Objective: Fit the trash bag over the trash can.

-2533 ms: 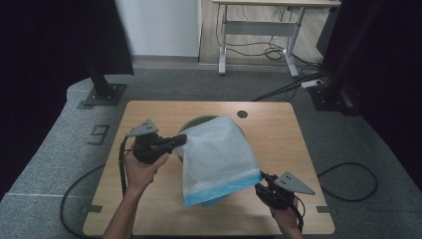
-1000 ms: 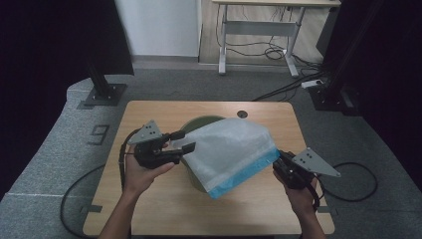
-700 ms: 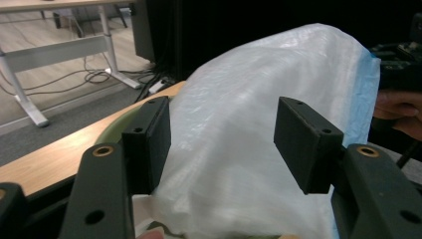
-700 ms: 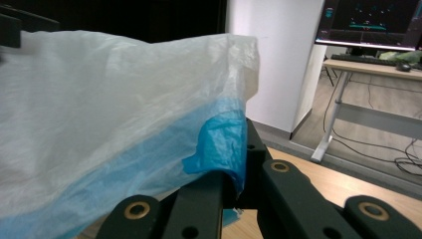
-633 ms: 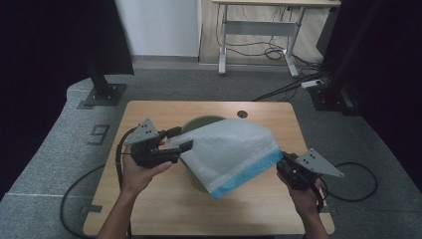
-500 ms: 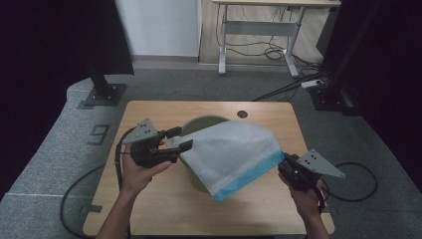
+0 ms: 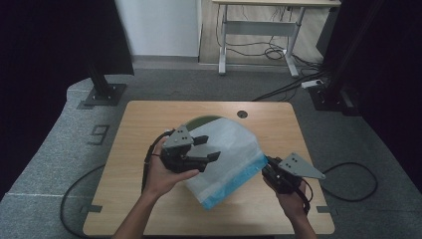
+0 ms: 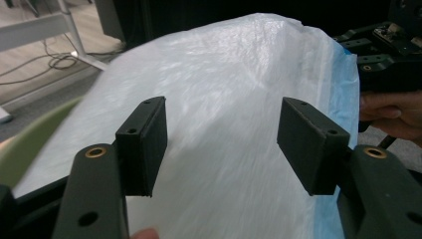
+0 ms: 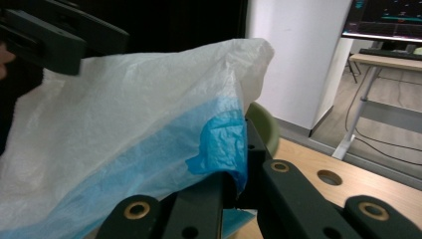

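Wooden table [image 7: 149,119] sitting in a dim room | white plastic bag [image 7: 226,159] with blue edge draped over green bowl [image 7: 199,121] mid-table | right gripper [image 7: 270,168] clamping the blue corner at right, left gripper [image 7: 211,149] jaws spread over the bag, just been opening, gripping nothing | I'd be regrabbing the left edge before pulling, keeping the film taut

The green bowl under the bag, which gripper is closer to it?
Left. The left gripper hovers open right beside the green bowl; the right gripper pinches the bag corner farther away.

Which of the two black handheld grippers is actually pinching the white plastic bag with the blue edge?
The right gripper: its jaws are shut on the bag's blue edge. The left gripper hovers over the white plastic bag, jaws apart, having just been opening, gripping nothing.
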`<state>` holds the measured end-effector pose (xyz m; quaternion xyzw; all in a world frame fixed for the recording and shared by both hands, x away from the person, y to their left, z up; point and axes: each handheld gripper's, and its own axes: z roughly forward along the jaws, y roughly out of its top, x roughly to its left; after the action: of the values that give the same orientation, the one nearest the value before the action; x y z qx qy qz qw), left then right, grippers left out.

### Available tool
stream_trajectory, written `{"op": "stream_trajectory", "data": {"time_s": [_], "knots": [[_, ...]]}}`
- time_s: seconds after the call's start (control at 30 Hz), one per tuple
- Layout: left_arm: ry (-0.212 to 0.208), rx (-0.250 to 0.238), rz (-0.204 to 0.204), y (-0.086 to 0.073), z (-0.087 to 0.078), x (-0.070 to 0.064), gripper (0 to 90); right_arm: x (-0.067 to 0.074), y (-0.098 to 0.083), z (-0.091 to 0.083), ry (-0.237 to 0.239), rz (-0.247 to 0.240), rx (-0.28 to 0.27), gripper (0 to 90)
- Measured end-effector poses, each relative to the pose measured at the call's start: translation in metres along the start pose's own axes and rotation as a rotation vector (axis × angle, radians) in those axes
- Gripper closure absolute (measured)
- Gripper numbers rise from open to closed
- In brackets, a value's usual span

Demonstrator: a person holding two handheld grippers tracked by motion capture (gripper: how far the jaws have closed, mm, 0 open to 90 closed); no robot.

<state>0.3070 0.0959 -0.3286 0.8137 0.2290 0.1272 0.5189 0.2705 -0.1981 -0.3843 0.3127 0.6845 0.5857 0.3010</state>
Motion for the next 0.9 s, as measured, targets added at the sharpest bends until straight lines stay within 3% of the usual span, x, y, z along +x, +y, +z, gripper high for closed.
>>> {"op": "stream_trajectory", "data": {"time_s": [0.33,0.47,0.67,0.9], "knots": [[-0.040,0.052,0.006,0.000,0.025,-0.007,35.2,0.016,-0.002,0.014,0.045,-0.010,0.007,88.6],[-0.039,0.086,0.020,-0.006,0.033,-0.011,40.1,0.021,-0.003,0.018,0.059,-0.009,0.007,88.7],[-0.062,0.092,-0.001,-0.012,0.035,-0.007,63.8,0.025,-0.003,0.020,0.071,-0.010,0.005,88.6],[-0.078,0.055,-0.025,-0.017,0.033,-0.002,88.4,0.024,-0.007,0.020,0.073,0.000,0.008,88.6]]}}
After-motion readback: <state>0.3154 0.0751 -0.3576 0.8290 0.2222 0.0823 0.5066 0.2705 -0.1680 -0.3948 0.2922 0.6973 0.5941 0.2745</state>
